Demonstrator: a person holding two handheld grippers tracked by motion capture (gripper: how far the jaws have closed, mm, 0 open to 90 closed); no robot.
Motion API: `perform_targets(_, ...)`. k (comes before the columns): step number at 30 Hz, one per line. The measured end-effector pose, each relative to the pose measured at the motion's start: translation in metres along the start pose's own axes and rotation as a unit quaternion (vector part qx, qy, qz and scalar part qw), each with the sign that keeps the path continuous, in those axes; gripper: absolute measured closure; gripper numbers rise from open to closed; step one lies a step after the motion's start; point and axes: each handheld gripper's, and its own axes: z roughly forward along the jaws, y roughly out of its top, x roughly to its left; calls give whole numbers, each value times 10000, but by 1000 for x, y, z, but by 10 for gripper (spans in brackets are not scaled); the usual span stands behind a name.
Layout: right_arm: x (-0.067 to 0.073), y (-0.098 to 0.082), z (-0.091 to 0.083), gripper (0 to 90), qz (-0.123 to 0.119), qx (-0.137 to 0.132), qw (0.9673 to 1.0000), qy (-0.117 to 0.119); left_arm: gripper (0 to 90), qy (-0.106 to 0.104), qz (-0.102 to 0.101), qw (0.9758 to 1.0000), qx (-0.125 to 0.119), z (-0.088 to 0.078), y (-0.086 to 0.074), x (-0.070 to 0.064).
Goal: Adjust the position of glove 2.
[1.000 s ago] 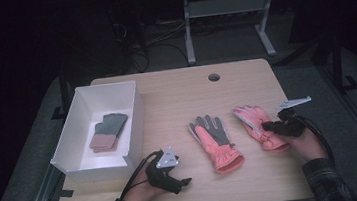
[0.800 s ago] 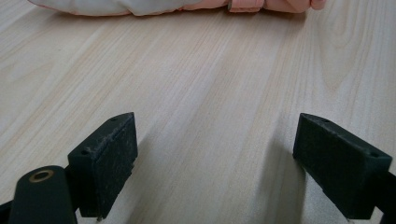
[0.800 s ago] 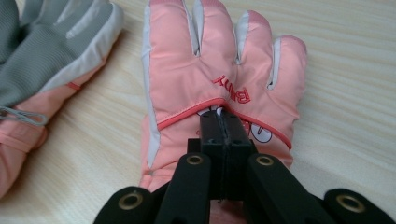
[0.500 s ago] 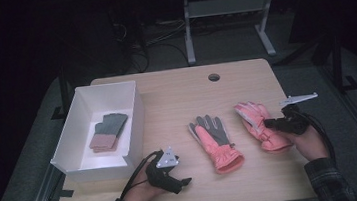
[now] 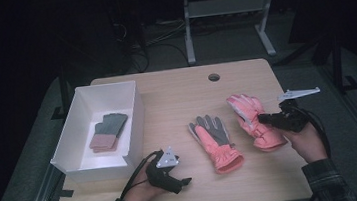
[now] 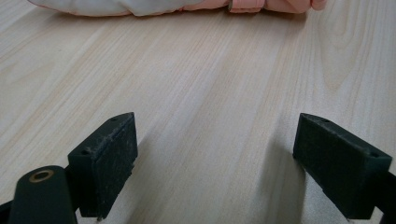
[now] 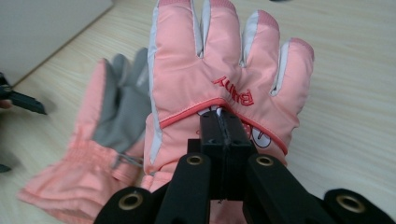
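Observation:
A pink ski glove (image 5: 249, 115) lies back up at the table's right, and my right gripper (image 5: 263, 119) is shut on its back near the cuff. In the right gripper view the closed jaws pinch the pink fabric (image 7: 219, 60) below the red lettering, right gripper (image 7: 224, 119). A second pink glove (image 5: 214, 139) lies palm up, grey palm showing, at mid-table; it sits left of the held one (image 7: 112, 116). My left gripper (image 5: 184, 182) rests low near the front edge, open, left gripper (image 6: 215, 158), with bare wood between its jaws.
A white box (image 5: 73, 142) stands at the table's left with a grey and pink pair of gloves (image 5: 107, 132) inside. A cable hole (image 5: 214, 77) sits near the far edge. Bare wooden tabletop (image 6: 210, 84) stretches ahead of the left gripper.
My right hand has risen with the glove in its jaws, lifting the cuff end off the table. The left hand has stayed put.

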Motion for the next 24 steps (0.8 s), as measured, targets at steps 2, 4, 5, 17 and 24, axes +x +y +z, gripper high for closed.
perform_targets(2,9,4,1,899,-69,-32,10000,50,130,2,-19,10000,-19,0,0,0)
perform_targets(4,19,8,2,900,-160,-48,9998,123,130,1,-20,10000,-13,0,0,0)
perform_targets(5,25,10,3,899,-163,-33,9998,144,130,3,-9,10000,4,0,0,0)
perform_targets(17,76,29,20,899,-343,-5,9987,373,130,8,-24,10000,6,0,0,0)
perform_targets(24,91,31,38,898,-413,135,9984,349,130,-3,-40,10000,12,0,1,0)
